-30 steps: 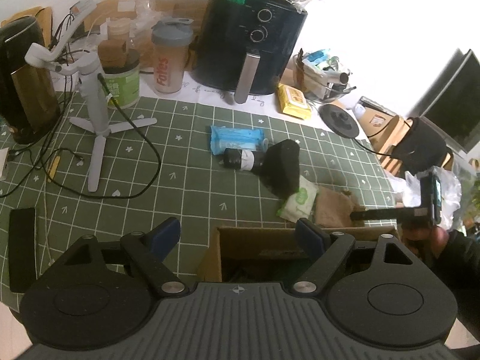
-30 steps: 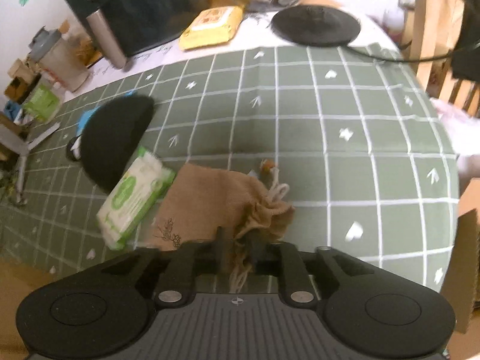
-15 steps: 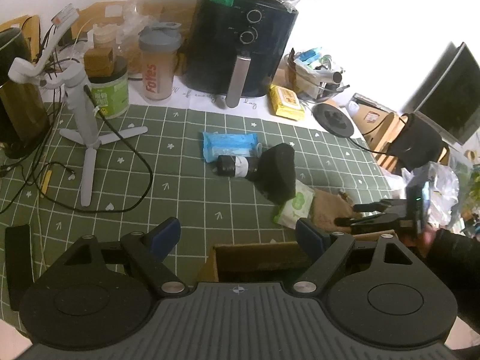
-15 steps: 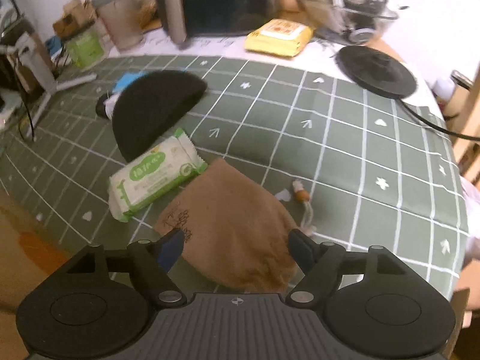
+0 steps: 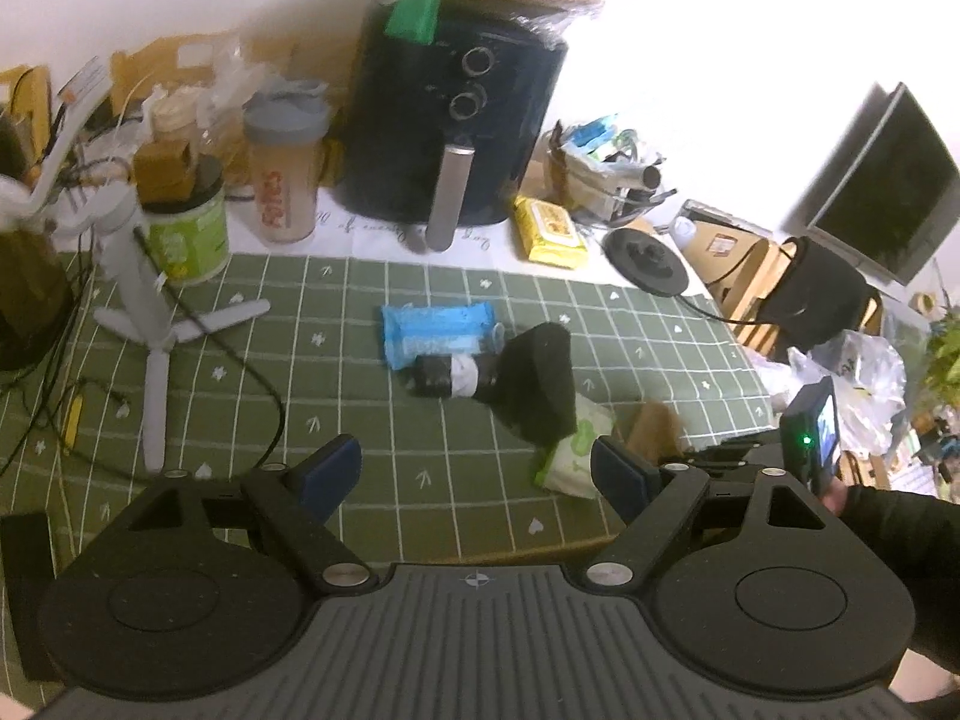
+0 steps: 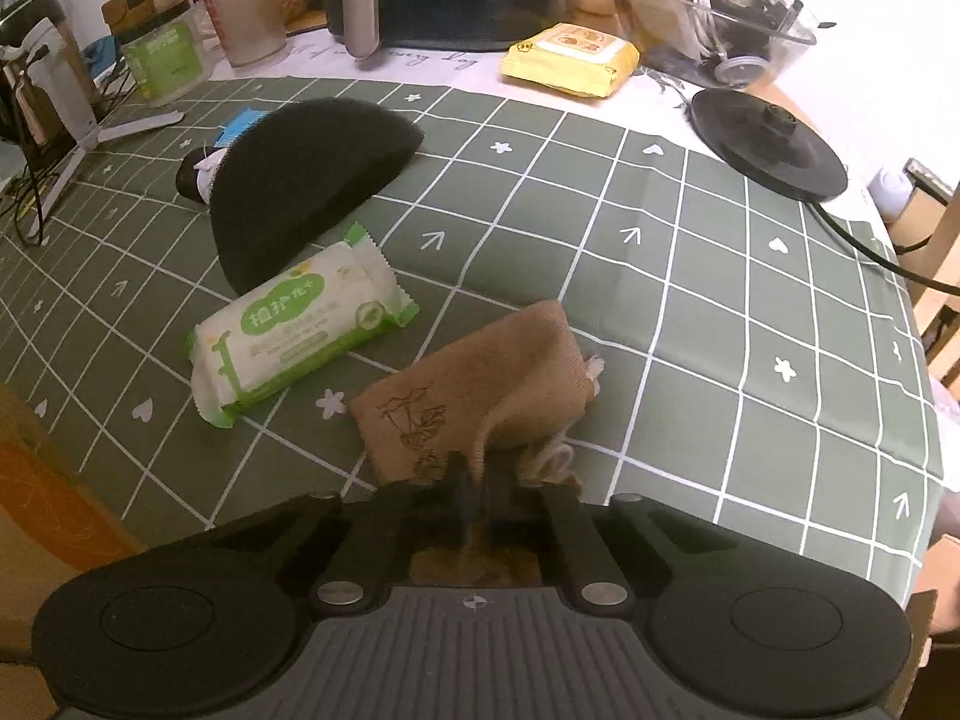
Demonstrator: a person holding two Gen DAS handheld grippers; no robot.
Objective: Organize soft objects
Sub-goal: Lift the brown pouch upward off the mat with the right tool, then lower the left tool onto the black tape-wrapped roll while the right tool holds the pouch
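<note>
Right claw point(image 6: 477, 483) angles steeply down, its jaws clamped together on the near edge of the brown pouch point(image 6: 480, 384), fabric bunched up between the fingers. In the left wrist view, a dark sleeve point(image 5: 900, 534) shows behind that claw. Left claw point(image 5: 474, 471) also tilts downward, jaws spread wide, blue pads point(image 5: 333, 468) apart with nothing gripped between them.
</note>
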